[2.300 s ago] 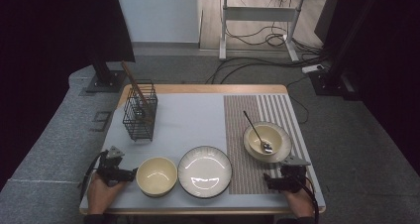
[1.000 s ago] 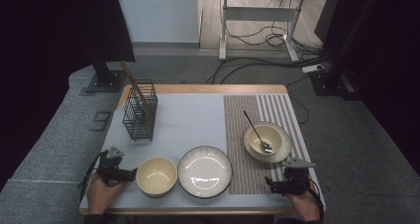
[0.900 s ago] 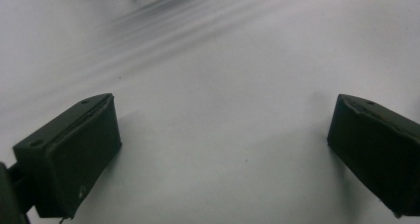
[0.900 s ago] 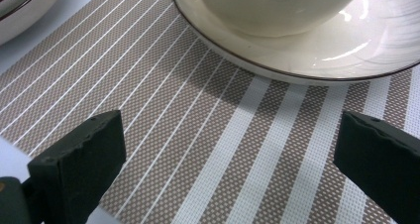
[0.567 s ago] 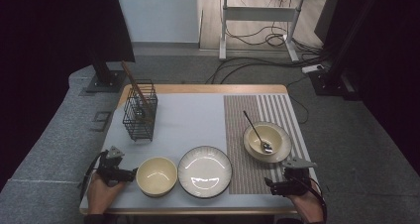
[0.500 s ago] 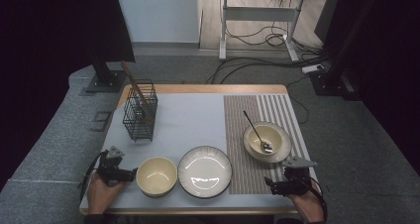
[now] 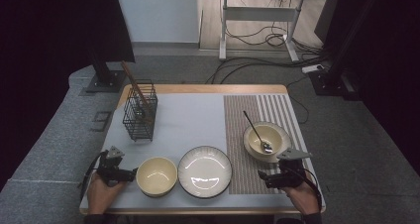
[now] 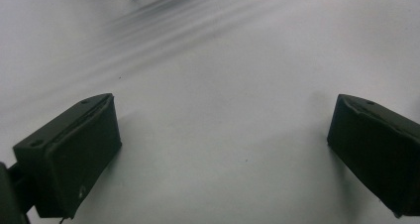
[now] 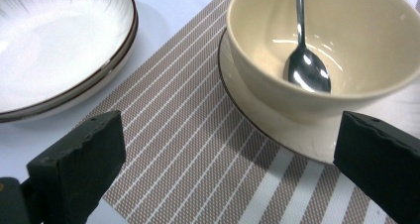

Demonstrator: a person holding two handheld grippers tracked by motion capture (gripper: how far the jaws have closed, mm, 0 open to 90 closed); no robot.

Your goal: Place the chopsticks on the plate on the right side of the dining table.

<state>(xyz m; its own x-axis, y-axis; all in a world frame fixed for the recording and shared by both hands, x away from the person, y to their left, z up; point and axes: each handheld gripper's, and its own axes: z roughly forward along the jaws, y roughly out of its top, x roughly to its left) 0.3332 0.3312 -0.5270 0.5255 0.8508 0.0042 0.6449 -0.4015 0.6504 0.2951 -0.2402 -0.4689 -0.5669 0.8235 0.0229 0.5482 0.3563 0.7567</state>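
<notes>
A wooden table [image 7: 208, 89] is covered over most of its top by a pale grey mat [image 7: 188, 120], with a beige striped placemat [image 7: 247, 135] laid over its right part. On the grey mat are set a black wire basket [image 7: 140, 116] at the far left, a cream bowl [image 7: 156, 176] at the near left, and a white plate [image 7: 204, 171] with a dark rim just beside that bowl. On the striped placemat a saucer [image 9: 277, 130] is placed, bearing a second cream bowl [image 7: 266, 137] in which a spoon [image 7: 257, 133] is rested.
</notes>
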